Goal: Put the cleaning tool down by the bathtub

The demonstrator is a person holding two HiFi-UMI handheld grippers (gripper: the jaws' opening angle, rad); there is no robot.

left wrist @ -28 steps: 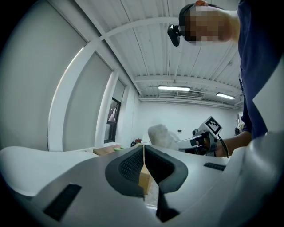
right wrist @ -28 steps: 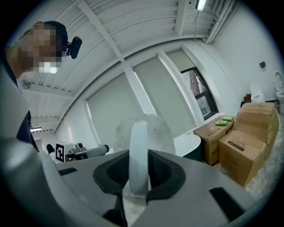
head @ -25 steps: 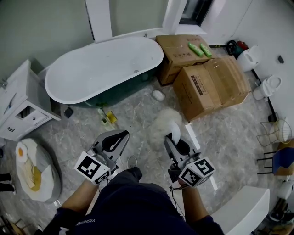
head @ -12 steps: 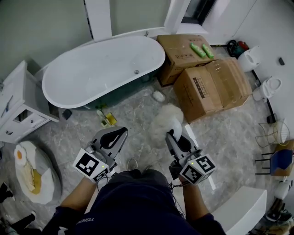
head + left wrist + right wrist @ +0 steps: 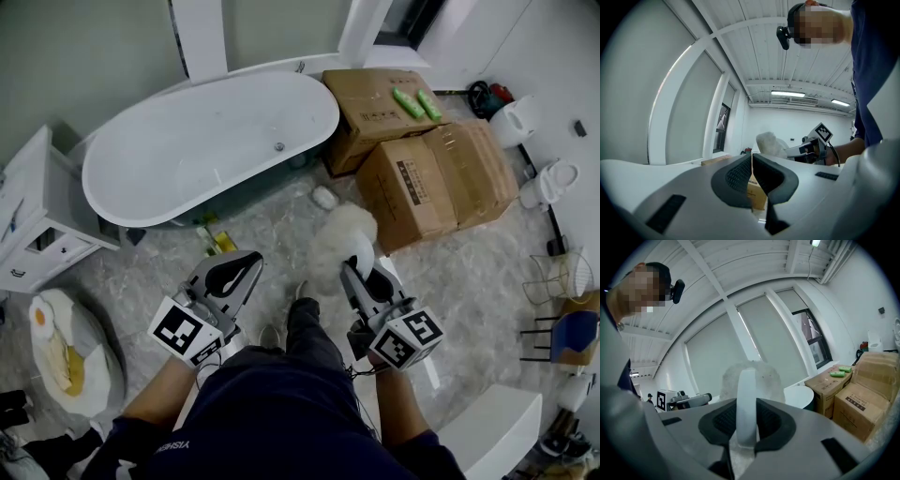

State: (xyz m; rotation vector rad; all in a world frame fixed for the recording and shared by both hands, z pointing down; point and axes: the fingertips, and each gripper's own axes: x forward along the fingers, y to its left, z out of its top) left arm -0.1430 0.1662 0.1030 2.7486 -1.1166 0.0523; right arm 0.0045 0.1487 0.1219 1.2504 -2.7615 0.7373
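Two grippers sit nearest, above the person's dark trouser leg (image 5: 305, 328). Of these, the left gripper (image 5: 246, 264) has its pads pressed together with nothing between them. The right gripper (image 5: 351, 272) is clenched on the white loop handle (image 5: 746, 404) of the cleaning tool (image 5: 343, 238), a fluffy white duster whose head sticks out beyond the jaws, above the grey marble floor (image 5: 272, 220). Just beyond the left gripper, small yellow items (image 5: 219, 242) lie on the floor beside the bathtub (image 5: 211, 141). A small white object (image 5: 324, 196) lies farther right. The white bathtub fills the far left-centre, with a white cabinet (image 5: 37, 225) near its left end. To the right stand a near cardboard box (image 5: 436, 178) and a far cardboard box (image 5: 366, 108), and green bottles (image 5: 413, 101) lie on the far one.
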